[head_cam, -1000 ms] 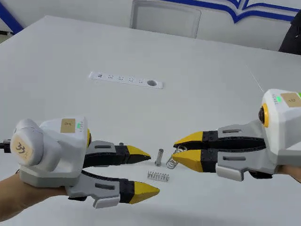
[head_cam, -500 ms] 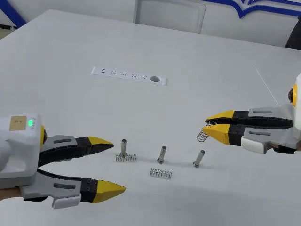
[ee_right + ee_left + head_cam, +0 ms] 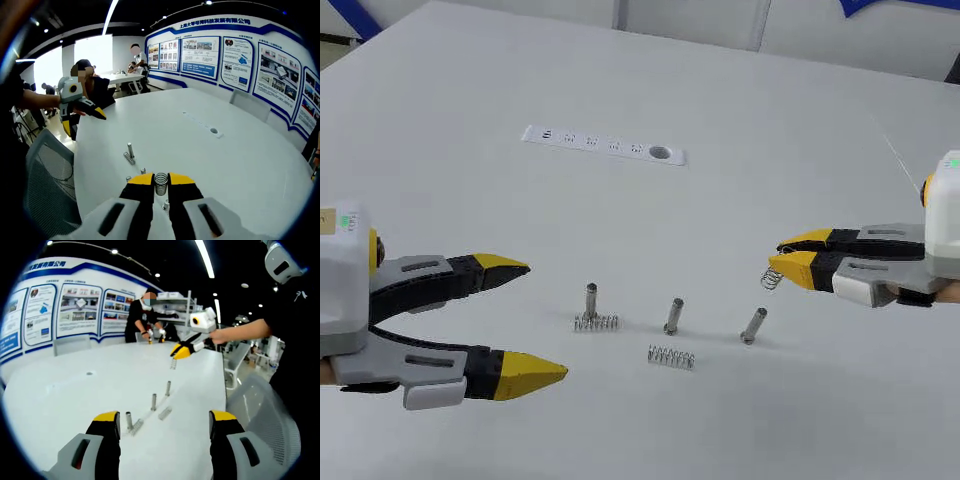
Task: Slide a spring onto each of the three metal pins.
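Three short metal pins stand in a row on the white table: left pin (image 3: 590,298), middle pin (image 3: 674,314), right pin (image 3: 754,324). One spring (image 3: 596,322) lies at the left pin's foot and another spring (image 3: 670,357) lies in front of the middle pin. My right gripper (image 3: 782,255) hovers above and to the right of the right pin, shut on a third spring (image 3: 772,278) that hangs from its tips; this held spring (image 3: 160,183) sits upright between the right gripper (image 3: 160,180) jaws. My left gripper (image 3: 535,320) is wide open, left of the pins, holding nothing.
A white power strip (image 3: 605,146) lies flat farther back on the table. A grey mesh chair (image 3: 260,405) stands at the table's edge. People stand at other benches in the background. The table's near edge lies just under both grippers.
The right gripper has lifted a spring off the table beside the middle pin and carried it right and up. The left gripper has drawn back to the left, still open.
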A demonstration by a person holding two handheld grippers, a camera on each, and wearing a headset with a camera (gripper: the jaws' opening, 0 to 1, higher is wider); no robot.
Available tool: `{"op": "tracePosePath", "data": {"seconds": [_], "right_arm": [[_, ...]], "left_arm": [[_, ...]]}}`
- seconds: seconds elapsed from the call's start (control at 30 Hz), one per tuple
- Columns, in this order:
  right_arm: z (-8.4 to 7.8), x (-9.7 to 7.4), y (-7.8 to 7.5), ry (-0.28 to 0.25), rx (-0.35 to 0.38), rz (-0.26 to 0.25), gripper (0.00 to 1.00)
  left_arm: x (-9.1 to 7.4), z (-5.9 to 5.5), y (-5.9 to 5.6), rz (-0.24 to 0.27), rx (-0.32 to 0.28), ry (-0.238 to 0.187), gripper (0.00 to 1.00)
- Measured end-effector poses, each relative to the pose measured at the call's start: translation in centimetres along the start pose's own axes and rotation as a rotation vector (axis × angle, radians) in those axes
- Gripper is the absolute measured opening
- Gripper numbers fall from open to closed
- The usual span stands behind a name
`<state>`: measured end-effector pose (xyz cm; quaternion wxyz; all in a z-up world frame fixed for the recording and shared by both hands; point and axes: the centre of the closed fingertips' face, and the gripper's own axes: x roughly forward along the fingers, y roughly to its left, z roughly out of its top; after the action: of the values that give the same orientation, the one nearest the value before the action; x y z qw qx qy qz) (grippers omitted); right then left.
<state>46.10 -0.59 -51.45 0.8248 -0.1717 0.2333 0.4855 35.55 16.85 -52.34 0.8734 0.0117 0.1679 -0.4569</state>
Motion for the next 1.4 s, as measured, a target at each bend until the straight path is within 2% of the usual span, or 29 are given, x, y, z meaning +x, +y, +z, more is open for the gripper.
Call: {"op": "tracePosePath", "data": {"seconds": [0.03,0.27,0.53,0.87,1.0,1.4], "right_arm": [[-0.5,0.2,0.0,0.019,0.001,-0.001,0.11],[-2.3,1.0,-0.5,0.049,0.026,-0.013,0.11],[-3.0,1.6,-1.2,0.042,0.044,-0.05,0.11],[-3.6,2.4,-1.3,0.05,0.073,-0.049,0.11],[-4.1,2.7,-1.2,0.068,0.051,-0.053,0.11],[-5.2,3.3,-1.2,0.085,0.077,-0.061,0.11]], "left_arm": [[0.2,-0.1,0.1,0.003,0.002,0.005,0.76],[0.9,-0.3,0.3,0.001,-0.005,0.018,0.79],[1.0,0.1,0.8,0.028,-0.017,-0.005,0.82],[0.5,-0.5,1.0,0.047,-0.031,0.007,0.81],[0.4,-0.8,0.9,0.048,-0.033,0.017,0.81],[0.3,-0.8,0.9,0.058,-0.047,0.01,0.81]]}}
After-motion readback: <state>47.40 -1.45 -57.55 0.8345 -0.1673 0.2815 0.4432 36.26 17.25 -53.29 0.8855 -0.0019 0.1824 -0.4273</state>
